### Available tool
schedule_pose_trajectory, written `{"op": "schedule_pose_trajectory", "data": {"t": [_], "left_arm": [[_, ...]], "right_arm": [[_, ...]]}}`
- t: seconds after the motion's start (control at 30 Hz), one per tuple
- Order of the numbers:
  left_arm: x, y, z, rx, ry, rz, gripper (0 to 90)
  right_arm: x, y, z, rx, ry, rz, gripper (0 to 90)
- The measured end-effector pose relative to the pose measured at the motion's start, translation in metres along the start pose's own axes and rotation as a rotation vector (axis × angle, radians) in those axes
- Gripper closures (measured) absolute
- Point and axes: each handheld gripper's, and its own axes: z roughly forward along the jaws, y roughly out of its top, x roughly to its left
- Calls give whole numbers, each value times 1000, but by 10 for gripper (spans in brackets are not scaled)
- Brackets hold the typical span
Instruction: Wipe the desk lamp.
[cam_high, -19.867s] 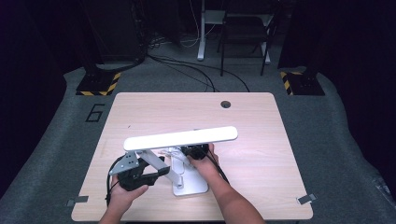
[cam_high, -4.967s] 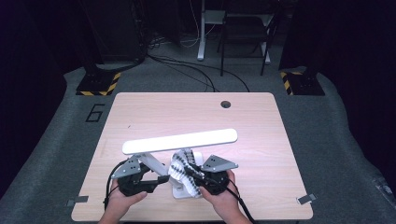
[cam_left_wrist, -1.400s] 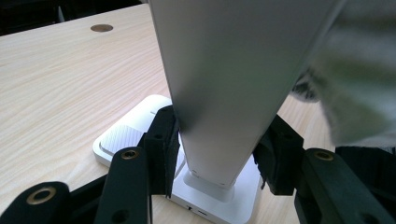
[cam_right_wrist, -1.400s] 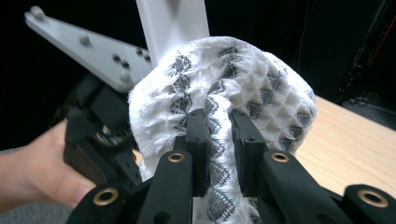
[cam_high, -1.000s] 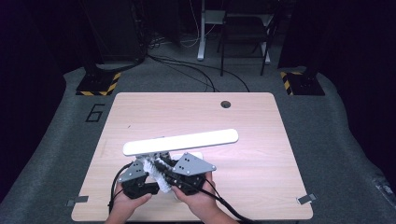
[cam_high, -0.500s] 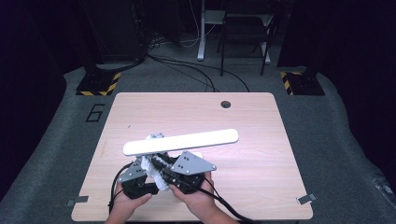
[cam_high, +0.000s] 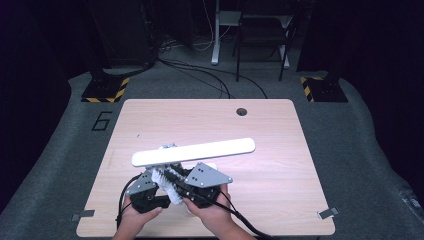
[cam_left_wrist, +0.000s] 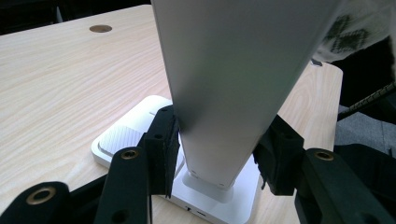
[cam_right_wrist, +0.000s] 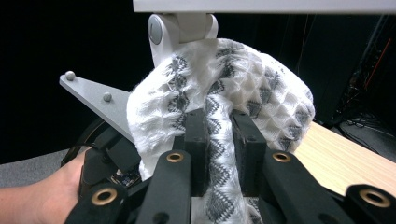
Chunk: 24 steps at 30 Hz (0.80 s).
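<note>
Lamp (cam_high: 192, 152) stands on the wooden counter (cam_high: 270, 130) near its 6 o'clock edge, the long white head lying crosswise above both grippers

Left gripper (cam_left_wrist: 217, 149): jaws sit either side of the lamp's flat upright arm (cam_left_wrist: 233, 79), just above the white square base (cam_left_wrist: 126, 135). Left pad presses the arm's edge; right pad is at the other edge, contact there hard to confirm. Reads as clamped on the arm. In the high view this gripper (cam_high: 150, 187) lies at 7 o'clock from the lamp head, held by the person's left hand (cam_high: 140, 216)

Right gripper (cam_right_wrist: 219, 135): jaws pinched tight on a white knitted cloth (cam_right_wrist: 233, 93) with grey diamond pattern. Cloth bulges up over the jaw tips and touches the lamp's hinge joint (cam_right_wrist: 180, 28) at 12 o'clock from the gripper, directly under the head. In the high view the cloth (cam_high: 167, 181) sits between the two grippers, right gripper (cam_high: 192, 185) just at its 3 o'clock

Cable hole (cam_high: 242, 111) in the counter at 12 o'clock, well apart from the lamp
</note>
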Motion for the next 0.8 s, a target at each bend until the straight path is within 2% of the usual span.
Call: {"op": "schedule_pose_trajectory", "data": {"t": [0.23,0.3,0.33,0.37,0.47,0.5,0.63,0.8], "left_arm": [[1,1,-2,-5,-7,-2,523],[1,2,-4,-27,-6,-9,512],[2,3,-5,-34,-3,-1,509],[2,3,-6,-37,-8,-14,507],[2,6,-9,-51,1,-1,507],[1,6,-9,-59,-1,-14,509],[0,8,-10,-54,5,1,522],[0,8,-10,-54,5,-1,531]], "right_arm": [[1,1,-1,-12,8,8,789],[1,1,-1,-17,9,7,789],[2,2,-2,-19,6,9,789],[2,2,-3,-20,7,9,789],[2,4,-3,-32,9,8,790],[2,5,-3,-32,10,10,790],[3,7,-3,-45,10,14,791],[3,6,-2,-50,10,24,792]]}}
